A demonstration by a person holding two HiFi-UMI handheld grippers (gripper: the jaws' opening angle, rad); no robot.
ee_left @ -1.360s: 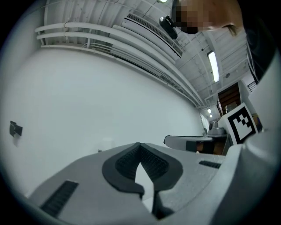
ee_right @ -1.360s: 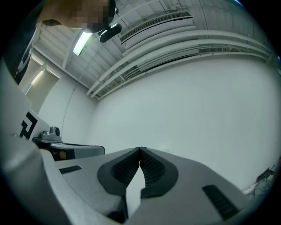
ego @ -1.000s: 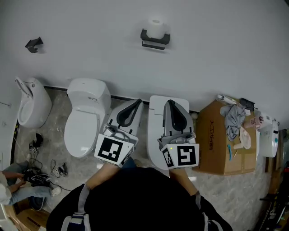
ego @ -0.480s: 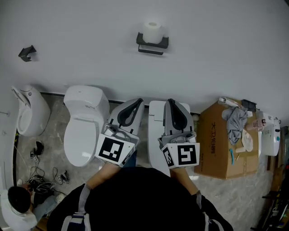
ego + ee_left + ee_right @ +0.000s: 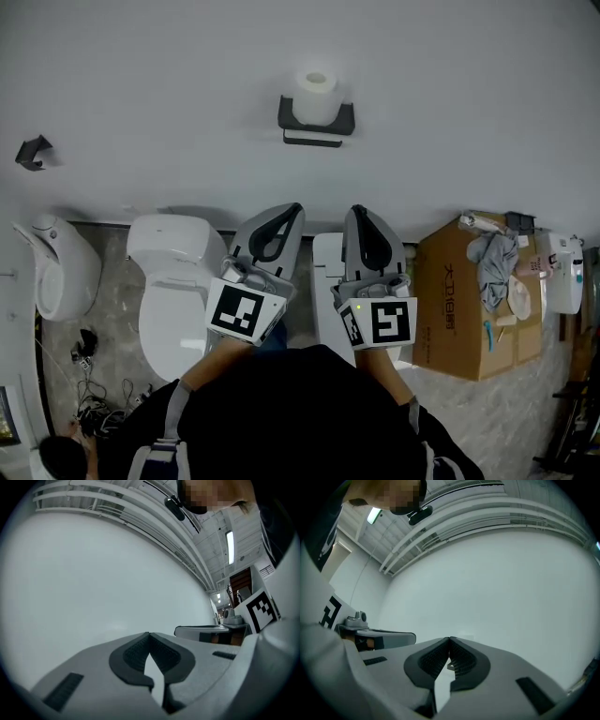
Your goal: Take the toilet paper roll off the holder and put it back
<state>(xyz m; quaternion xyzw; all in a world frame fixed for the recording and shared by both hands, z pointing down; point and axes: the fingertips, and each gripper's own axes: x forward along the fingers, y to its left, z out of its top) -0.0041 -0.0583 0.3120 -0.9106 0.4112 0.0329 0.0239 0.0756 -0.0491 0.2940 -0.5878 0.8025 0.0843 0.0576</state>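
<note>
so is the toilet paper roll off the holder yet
No, the toilet paper roll sits on the black holder.

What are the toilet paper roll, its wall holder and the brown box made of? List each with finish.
Toilet paper roll: soft white paper, matte, wound around an open core.
Holder: black and smooth, probably painted metal or plastic; the look leaves it open.
Box: brown, matte, printing on its side, so most likely cardboard.
</note>
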